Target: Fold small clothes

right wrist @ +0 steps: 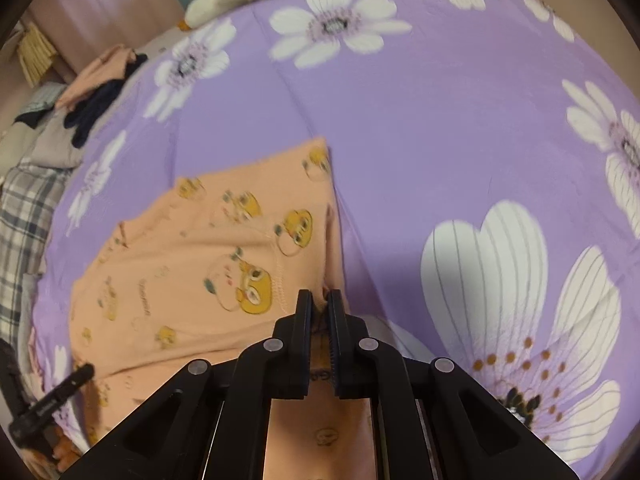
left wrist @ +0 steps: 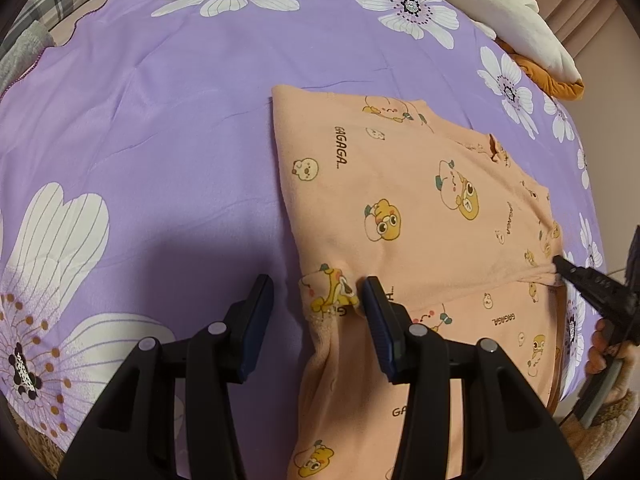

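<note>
**Peach cartoon garment, one edge pinched, the other side straddled**

So the peach garment (left wrist: 420, 208) lay spread on the purple flowered bedspread (left wrist: 168, 120), partly folded over itself. In the left wrist view the left gripper (left wrist: 318, 294) had its fingers clearly apart, with a bunched corner of the fabric sitting in the gap between them. That corner was up against the inner face of the right-hand finger (left wrist: 380, 320), while the other finger stood off over bare bedspread, so nothing was being squeezed there. The rest of the cloth ran away ahead of and to the right of those fingertips.

The right gripper (right wrist: 320, 300) was a different story: fingers nearly together and clamped on a thin fold of the garment's edge, with peach fabric showing in the narrow slit between the pads. From its own camera the bulk of the garment spread out to the left of the fingers, and more fabric hung below them. Its black tip also showed far right in the left view, biting the pulled-up hem.

Readable writing: "GAGAGA..." was printed over and over on the fabric, between little yellow cartoon critters.

Further out past the fingers were a white plush thing (left wrist: 512, 20) and a plaid blanket (right wrist: 24, 216) at the bed's edge.
</note>
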### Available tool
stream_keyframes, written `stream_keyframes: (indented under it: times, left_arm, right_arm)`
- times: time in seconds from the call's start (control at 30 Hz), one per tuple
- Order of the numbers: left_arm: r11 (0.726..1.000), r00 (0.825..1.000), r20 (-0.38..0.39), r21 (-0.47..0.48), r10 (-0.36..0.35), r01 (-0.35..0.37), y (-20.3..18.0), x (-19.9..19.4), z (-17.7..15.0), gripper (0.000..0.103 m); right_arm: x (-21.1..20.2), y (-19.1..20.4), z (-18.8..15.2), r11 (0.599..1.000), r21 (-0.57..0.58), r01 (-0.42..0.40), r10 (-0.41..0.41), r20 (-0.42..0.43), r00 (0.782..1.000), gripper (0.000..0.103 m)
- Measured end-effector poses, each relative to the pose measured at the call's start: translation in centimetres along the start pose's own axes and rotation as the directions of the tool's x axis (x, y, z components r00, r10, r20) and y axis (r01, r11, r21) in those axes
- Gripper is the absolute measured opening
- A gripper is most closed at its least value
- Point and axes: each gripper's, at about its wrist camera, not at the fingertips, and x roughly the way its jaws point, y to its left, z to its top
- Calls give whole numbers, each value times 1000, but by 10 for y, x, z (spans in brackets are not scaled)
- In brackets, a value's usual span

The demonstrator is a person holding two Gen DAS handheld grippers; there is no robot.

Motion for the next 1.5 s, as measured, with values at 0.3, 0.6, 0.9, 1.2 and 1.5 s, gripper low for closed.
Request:
stream_keyframes:
  times: [0.3,0.6,0.9,1.2,1.5]
  left_arm:
    - [1000,1000,4,0,0,0,0,1,0,47]
    - [1000,1000,10,-9,-12,12,1,3,1,50]
    - [1000,1000,13,10,-9,8,-3,4,1,56]
    - [999,1000,18,35,2,-3,-8,7,1,62]
    - [998,1000,24,66,19,-21,-15,10,0,68]
  right_arm:
    - [6,3,-2,1000,-19,22,-22,10,1000,8]
    - [6,0,-6,1000,-18,24,-24,26,999,8]
    - [5,-2,-7,1000,-16,15,-15,30,999,8]
    - [5,-1,-8,1000,-19,20,-19,36,999,8]
    - [4,-1,-8,1000,-14,14,-13,39,999,8]
